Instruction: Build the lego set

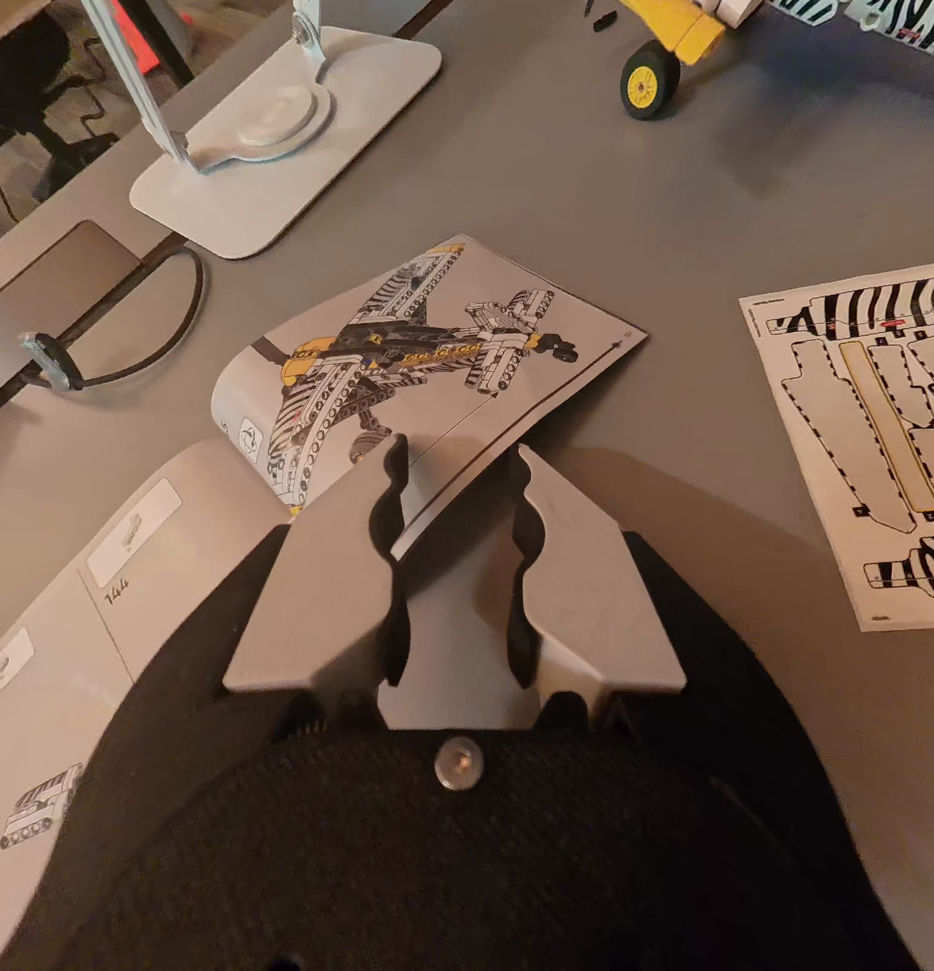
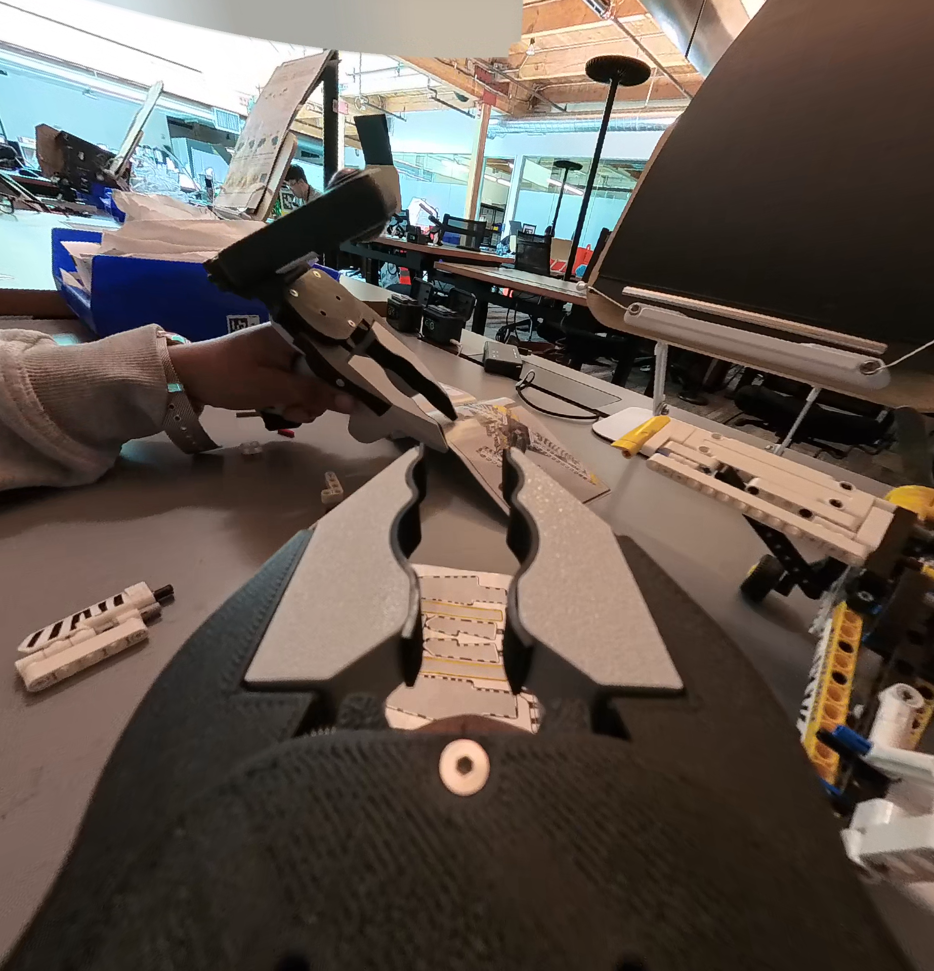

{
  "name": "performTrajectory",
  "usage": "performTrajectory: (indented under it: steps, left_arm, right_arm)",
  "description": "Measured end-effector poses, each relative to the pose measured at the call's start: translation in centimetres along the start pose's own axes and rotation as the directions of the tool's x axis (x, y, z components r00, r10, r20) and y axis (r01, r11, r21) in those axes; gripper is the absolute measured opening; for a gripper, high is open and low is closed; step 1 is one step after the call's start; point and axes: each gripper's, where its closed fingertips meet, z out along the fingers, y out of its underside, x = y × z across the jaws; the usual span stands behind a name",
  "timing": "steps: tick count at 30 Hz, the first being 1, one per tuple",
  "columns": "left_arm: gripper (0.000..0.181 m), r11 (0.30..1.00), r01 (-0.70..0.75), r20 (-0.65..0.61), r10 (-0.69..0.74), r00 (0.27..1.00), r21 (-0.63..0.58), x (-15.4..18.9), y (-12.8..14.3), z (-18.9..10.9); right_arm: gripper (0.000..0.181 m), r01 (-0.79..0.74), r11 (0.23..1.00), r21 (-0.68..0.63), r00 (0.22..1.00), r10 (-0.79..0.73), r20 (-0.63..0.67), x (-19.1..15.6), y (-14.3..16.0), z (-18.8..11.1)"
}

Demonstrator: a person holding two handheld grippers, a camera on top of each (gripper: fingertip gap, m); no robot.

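An open instruction booklet [image 1: 86, 578] lies on the grey table. One of its pages [image 1: 428, 357], printed with a zebra-striped plane, is lifted and curled. My left gripper [image 1: 462, 449] is open with that page's lower edge between its jaws; it also shows in the right wrist view [image 2: 444, 425], held by a hand. My right gripper [image 2: 462, 457] is open and empty, above the sticker sheet [image 2: 462, 630], which also shows in the left wrist view [image 1: 848, 446]. The partly built yellow, white and black plane [image 2: 770, 483] stands to the right. A zebra-striped white sub-assembly [image 2: 86, 633] lies at the left.
A monitor stand base [image 1: 286, 136] and a black cable [image 1: 155, 347] sit at the far left of the table. A monitor [image 2: 796, 184] hangs over the plane. A blue bin [image 2: 155, 294] stands behind the sleeved arm [image 2: 60, 399]. Small white pieces [image 2: 331, 486] lie loose. Some 20 centimetres of space lies between my two pairs of fingers. My right tips are roughly 15 centimetres from the zebra-striped white sub-assembly [image 2: 86, 633].
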Motion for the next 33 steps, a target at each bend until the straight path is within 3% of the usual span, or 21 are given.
performTrajectory:
  steps: [6,9,15,33]
  left_arm:
    - [0.044,0.971,0.134,-0.074,-0.121,0.99,0.199,-1.6,-2.6,-3.0]
    - [0.044,0.949,0.184,-0.054,-0.176,0.983,0.256,-3.8,-2.5,-4.4]
    - [0.043,0.933,0.25,0.013,-0.262,0.965,0.258,-7.1,-0.7,-5.4]
    - [0.034,0.924,0.261,0.055,-0.287,0.956,0.281,-8.1,-0.6,-5.8]
  right_arm:
    - [0.027,-0.003,1.0,0.005,1.0,0.003,-0.001,0.0,-0.1,-0.1]
    - [0.027,-0.005,1.0,0.008,1.0,0.005,-0.001,0.0,-0.1,-0.1]
    - [0.027,-0.008,1.0,0.008,1.0,0.008,0.001,0.0,-0.2,-0.1]
    - [0.027,0.0,1.0,0.012,1.0,0.0,0.01,-0.3,-0.2,-0.1]
